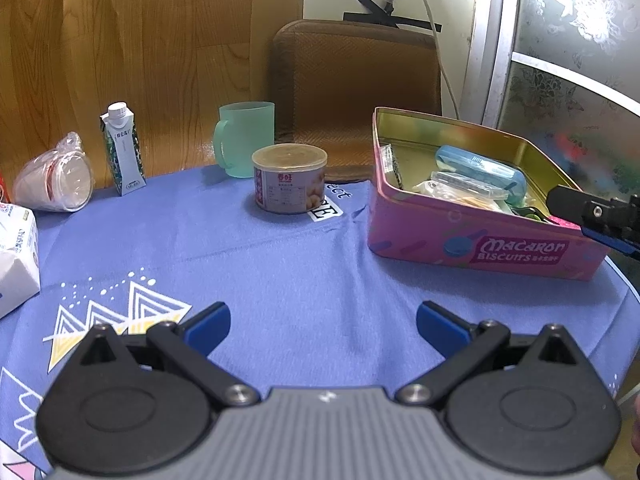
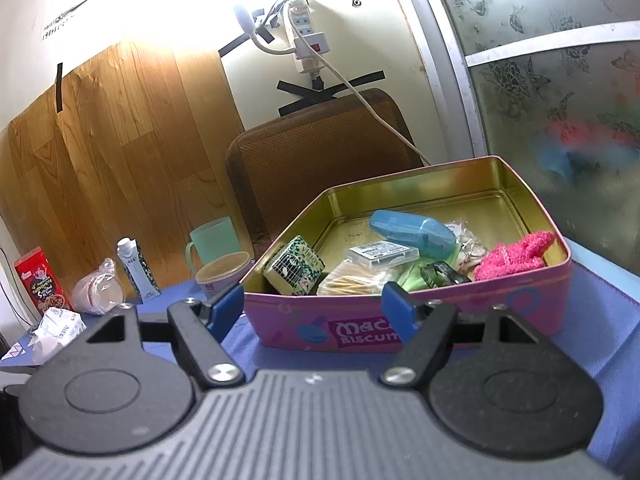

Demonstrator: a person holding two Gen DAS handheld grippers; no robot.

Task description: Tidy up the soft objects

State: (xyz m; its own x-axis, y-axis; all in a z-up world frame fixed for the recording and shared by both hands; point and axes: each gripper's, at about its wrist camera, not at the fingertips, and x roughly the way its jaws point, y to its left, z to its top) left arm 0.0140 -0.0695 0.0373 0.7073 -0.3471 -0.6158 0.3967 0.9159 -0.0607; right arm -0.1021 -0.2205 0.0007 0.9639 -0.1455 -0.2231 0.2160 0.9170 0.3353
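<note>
The right gripper (image 2: pixel 312 312) hangs just in front of the near wall of the pink biscuit tin (image 2: pixel 460 320), its blue pads spread wide with nothing between them. The soft thing that matters, a bright pink knitted cloth (image 2: pixel 516 256), lies inside the tin at the right of the right wrist frame, bunched against the near right corner, up and to the right of the pads. Its long axis seems to run from lower left to upper right, though the folds make that hard to read. It looks fluffy, loosely crumpled, with one end draped up toward the rim.

The left gripper (image 1: pixel 323 326) is also spread apart and empty, low over the blue tablecloth (image 1: pixel 280 264), well apart from the tin, which sits at the right of its frame. The right hand is clearly the nearer one. Reaching the cloth would probably mean lifting over the tin's wall and shifting right.
</note>
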